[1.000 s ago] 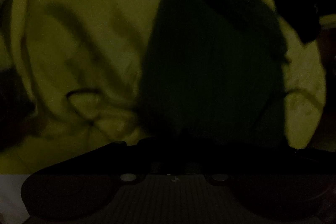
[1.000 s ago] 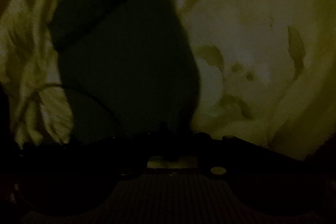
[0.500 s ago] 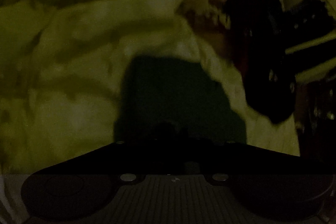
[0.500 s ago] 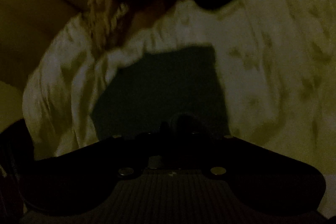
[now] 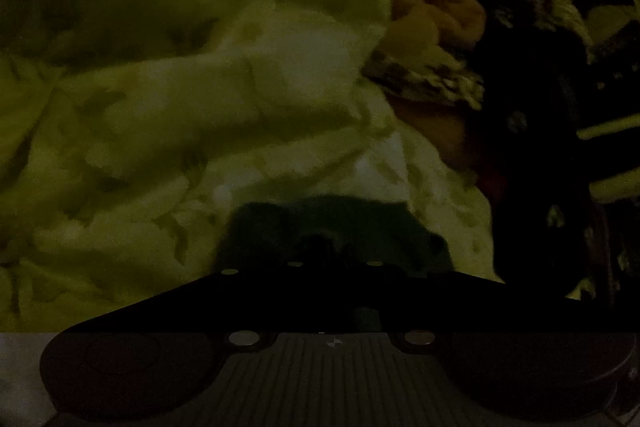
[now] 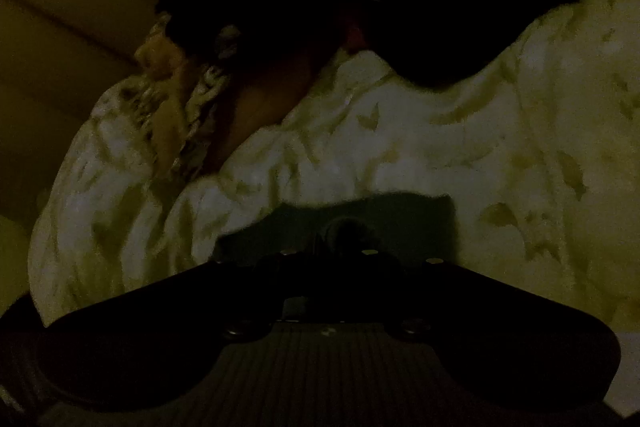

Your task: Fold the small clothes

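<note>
A second ago the dark green cloth filled the middle of both wrist views as a long strip; half a second ago it showed as a shorter block. Now it is a low, squarish patch lying on the pale bedding, just beyond each gripper's nose. Judged from that, the strip has been doubled over and the fold is probably made; what likely remains is letting go and pressing it flat.

The left gripper and the right gripper both sit right at the near edge of the cloth. The fingertips are lost in the dark against the fabric, so I cannot tell whether either one pinches the cloth or stands apart from it.

The left view shows the bedding rolling away in broad folds to the left, with a patterned heap and a black garment at the right. The right view shows what the left does not: a plain wall at the left, and the black garment spread across the top, beyond the cloth and well apart from it.
</note>
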The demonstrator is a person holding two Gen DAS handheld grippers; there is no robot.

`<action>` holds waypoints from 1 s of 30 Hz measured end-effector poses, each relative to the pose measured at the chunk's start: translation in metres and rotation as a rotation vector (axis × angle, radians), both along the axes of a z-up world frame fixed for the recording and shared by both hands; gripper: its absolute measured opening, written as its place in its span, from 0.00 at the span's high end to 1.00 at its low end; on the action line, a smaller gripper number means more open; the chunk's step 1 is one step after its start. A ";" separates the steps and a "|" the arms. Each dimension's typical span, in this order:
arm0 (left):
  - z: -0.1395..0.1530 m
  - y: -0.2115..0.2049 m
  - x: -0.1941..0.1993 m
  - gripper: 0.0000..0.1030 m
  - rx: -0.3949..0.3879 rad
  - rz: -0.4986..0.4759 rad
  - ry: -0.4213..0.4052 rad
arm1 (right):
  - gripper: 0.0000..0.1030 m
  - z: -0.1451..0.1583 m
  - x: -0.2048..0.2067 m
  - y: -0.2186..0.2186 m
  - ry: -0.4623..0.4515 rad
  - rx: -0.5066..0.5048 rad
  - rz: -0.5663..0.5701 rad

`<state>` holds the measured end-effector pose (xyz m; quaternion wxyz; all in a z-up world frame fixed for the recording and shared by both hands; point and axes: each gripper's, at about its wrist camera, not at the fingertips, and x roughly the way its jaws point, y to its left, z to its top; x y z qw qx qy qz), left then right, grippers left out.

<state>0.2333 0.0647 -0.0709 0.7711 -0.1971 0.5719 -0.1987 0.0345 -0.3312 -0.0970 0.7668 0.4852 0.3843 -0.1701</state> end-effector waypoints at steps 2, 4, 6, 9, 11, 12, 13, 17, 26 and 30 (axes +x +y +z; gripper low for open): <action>0.001 0.002 0.009 0.03 0.017 0.053 -0.007 | 0.83 -0.010 0.004 -0.009 0.008 0.058 -0.082; 0.010 0.007 0.017 0.00 0.095 0.120 -0.059 | 0.70 -0.008 0.002 -0.015 0.001 0.027 -0.165; 0.021 0.016 0.020 0.00 0.121 0.151 -0.118 | 0.60 0.001 0.000 -0.015 0.004 -0.059 -0.152; 0.032 0.023 0.014 0.00 0.135 0.073 -0.175 | 0.60 0.012 -0.003 -0.005 0.006 -0.168 -0.017; 0.035 0.020 0.000 0.00 0.163 -0.003 -0.214 | 0.60 0.013 -0.008 0.012 0.022 -0.255 0.112; 0.036 0.018 -0.010 0.00 0.176 -0.047 -0.228 | 0.60 0.013 -0.009 0.020 0.031 -0.288 0.163; 0.034 0.015 -0.020 0.00 0.181 -0.081 -0.234 | 0.60 0.011 -0.012 0.029 0.040 -0.315 0.213; 0.021 -0.001 -0.062 0.00 0.171 -0.198 -0.221 | 0.61 0.002 -0.025 0.068 0.030 -0.387 0.372; -0.041 -0.032 -0.087 0.00 0.398 -0.291 -0.158 | 0.59 -0.038 -0.022 0.108 0.172 -0.484 0.536; -0.059 -0.027 -0.068 0.00 0.479 -0.305 -0.126 | 0.59 -0.057 -0.025 0.092 0.210 -0.396 0.470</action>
